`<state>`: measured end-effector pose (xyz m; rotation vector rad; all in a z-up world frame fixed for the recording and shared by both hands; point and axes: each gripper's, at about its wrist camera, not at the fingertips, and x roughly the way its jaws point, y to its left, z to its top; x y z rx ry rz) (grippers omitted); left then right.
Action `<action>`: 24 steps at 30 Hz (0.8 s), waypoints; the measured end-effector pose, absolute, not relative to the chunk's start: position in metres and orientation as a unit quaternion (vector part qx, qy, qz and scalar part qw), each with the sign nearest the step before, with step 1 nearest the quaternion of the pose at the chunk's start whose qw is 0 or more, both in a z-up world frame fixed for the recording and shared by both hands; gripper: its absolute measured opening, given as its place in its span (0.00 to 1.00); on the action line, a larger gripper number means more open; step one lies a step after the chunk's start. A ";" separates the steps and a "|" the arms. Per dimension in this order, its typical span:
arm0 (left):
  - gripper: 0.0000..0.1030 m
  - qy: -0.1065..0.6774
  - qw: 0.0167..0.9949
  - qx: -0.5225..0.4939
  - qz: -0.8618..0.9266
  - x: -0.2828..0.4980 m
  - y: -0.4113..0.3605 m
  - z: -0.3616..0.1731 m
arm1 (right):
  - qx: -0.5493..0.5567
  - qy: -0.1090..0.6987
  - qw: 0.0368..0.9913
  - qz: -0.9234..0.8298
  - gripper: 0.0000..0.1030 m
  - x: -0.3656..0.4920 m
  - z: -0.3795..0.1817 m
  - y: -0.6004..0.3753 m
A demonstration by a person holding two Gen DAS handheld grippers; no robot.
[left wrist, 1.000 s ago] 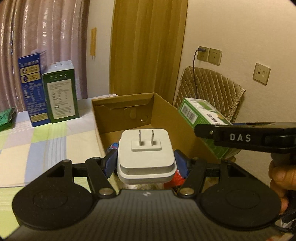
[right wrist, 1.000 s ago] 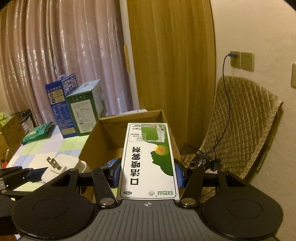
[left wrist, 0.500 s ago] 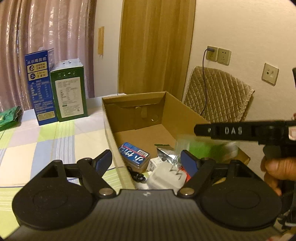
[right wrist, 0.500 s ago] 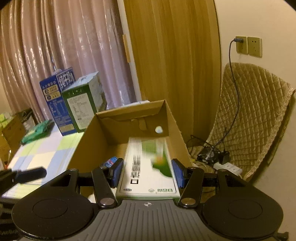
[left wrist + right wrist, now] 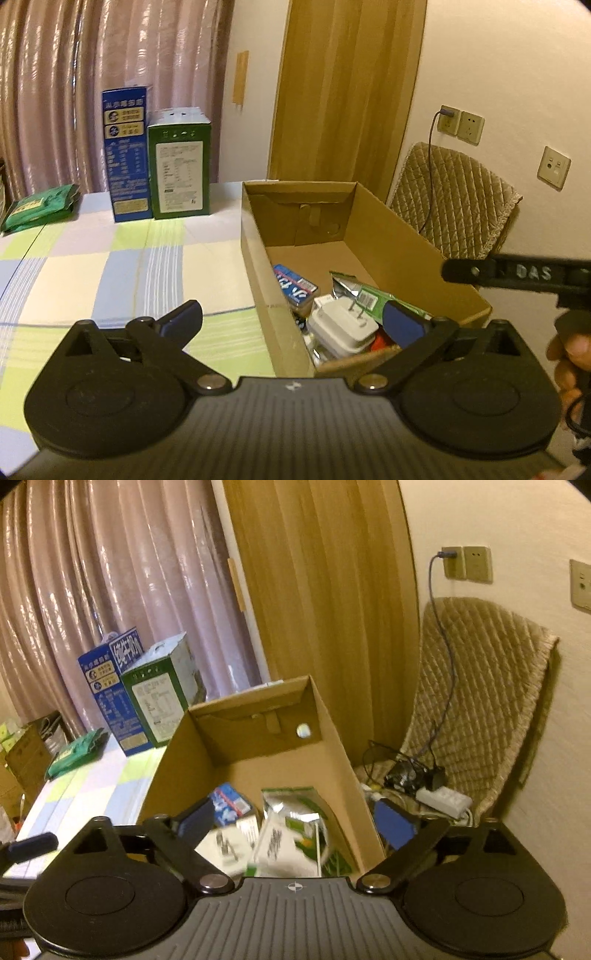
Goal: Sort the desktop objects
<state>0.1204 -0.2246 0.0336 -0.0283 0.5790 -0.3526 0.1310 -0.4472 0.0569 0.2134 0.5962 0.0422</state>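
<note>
while both grippers' fingers gape empty — left gripper (image 5: 293,319), right gripper (image 5: 295,821) — a boxy white charger (image 5: 341,326) lies in the cardboard box (image 5: 391,225).

Checked table (image 5: 110,273): cardboard box (image 5: 258,266), two cartons (image 5: 159,166), green packet (image 5: 37,206).

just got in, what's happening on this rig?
A person with two handheld grippers is sorting desk items into the cardboard box. Left gripper and right gripper are both open over it, holding nothing. The white plug adapter and green-and-white medicine box lie inside, among other small packets.
</note>
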 end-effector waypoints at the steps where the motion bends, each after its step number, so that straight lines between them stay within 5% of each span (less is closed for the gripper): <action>1: 0.99 0.286 0.943 -0.018 -0.170 0.115 -0.223 0.035 | 0.105 0.298 0.949 0.019 0.93 0.124 0.058 -0.447; 24: 0.99 0.348 0.928 -0.023 -0.133 0.036 -0.210 0.071 | 0.063 0.348 0.935 0.015 0.98 0.013 0.085 -0.419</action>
